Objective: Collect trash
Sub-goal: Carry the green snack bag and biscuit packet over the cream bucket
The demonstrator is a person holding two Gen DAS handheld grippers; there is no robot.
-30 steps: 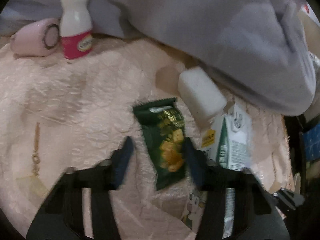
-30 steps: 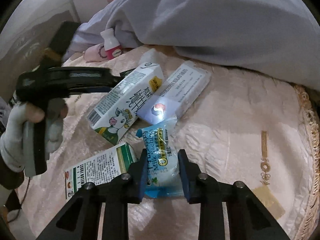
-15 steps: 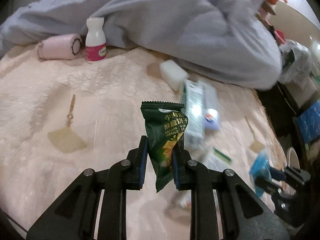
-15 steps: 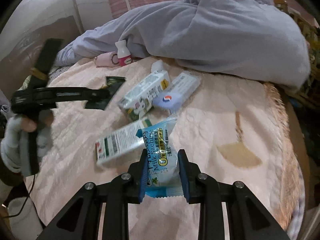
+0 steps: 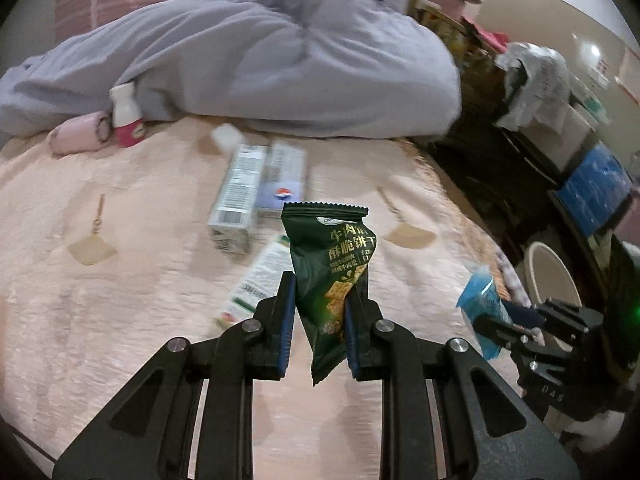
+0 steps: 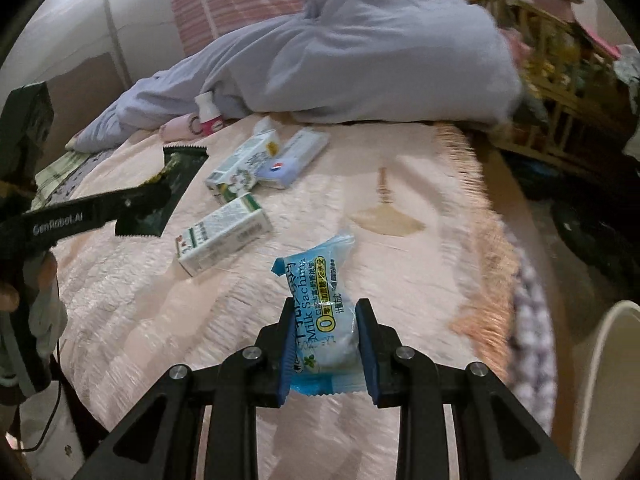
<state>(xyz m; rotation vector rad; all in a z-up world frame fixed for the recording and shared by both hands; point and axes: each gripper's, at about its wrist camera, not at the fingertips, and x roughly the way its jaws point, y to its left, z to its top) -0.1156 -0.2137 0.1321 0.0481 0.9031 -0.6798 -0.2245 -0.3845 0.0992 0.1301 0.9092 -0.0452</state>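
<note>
My left gripper [image 5: 320, 312] is shut on a dark green cracker packet [image 5: 332, 272] and holds it above the pink bedspread [image 5: 100, 300]. My right gripper [image 6: 326, 336] is shut on a light blue Milk Sachima packet [image 6: 320, 300], also lifted. In the right wrist view the left gripper and its green packet [image 6: 168, 196] are at the left. In the left wrist view the blue packet [image 5: 482, 308] is at the right. Two milk cartons [image 6: 222, 236] [image 6: 240, 164], a Pepsi-marked pack [image 6: 290, 158] and a small white-and-pink bottle [image 5: 126, 122] lie on the bed.
A grey-lilac duvet [image 5: 280, 60] is heaped at the back of the bed. A pink roll [image 5: 76, 138] lies next to the bottle. A white round bin [image 6: 608, 380] stands off the bed's right edge. Cluttered furniture [image 5: 560, 100] stands beyond.
My left gripper closed on the green packet and lifted it off the bed. Both grippers have pulled back and up from the bed with their packets, toward the right edge.
</note>
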